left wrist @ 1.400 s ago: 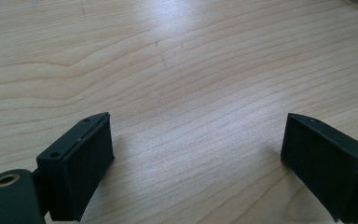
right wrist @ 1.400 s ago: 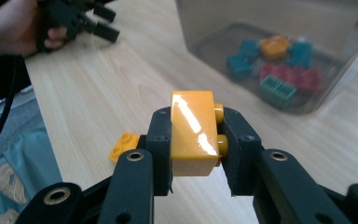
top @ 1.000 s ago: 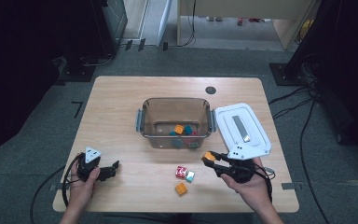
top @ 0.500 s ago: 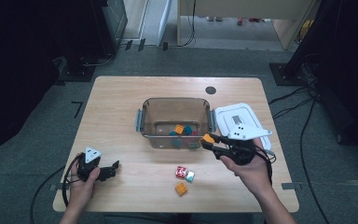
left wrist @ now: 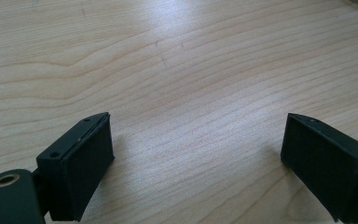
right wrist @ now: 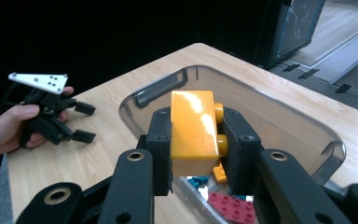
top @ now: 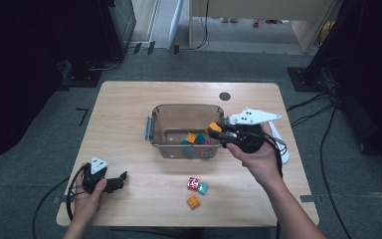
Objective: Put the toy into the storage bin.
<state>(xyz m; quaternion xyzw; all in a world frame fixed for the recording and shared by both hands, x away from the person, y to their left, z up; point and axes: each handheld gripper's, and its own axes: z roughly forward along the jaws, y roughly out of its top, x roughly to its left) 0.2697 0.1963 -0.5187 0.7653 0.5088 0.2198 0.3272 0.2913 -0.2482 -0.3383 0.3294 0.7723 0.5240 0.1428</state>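
Desk (top: 129, 124), light wood, carries everything listed here. Clear plastic bin (top: 155, 130), open-topped, stands at the desk's middle; inside it lie several small toy bricks, among them an orange one (top: 191, 138), teal ones and a red one (right wrist: 230, 207). White lid (top: 282, 149) lies flat to the right of the bin, largely behind the right hand. Right gripper (right wrist: 197, 135), held in the person's right hand above the bin's right rim, has its jaws clenched on a yellow-orange brick (right wrist: 193, 130), studs turned to one side; the brick hangs over the bin's open mouth and is not yet let go. Left gripper (top: 121, 180), in the left hand at the desk's near left corner, rests low on the wood with its jaws released and nothing between them, well apart from the bin. Three loose bricks sit on the desk in front of the bin: a red one (top: 193, 183) touching a teal one (top: 203, 187), and an orange one (top: 193, 201) just beside them, nearer the desk's edge. Progress, as judged: several bricks are binned, one is on the point of being dropped in, three are left to collect, and the lid is still off.
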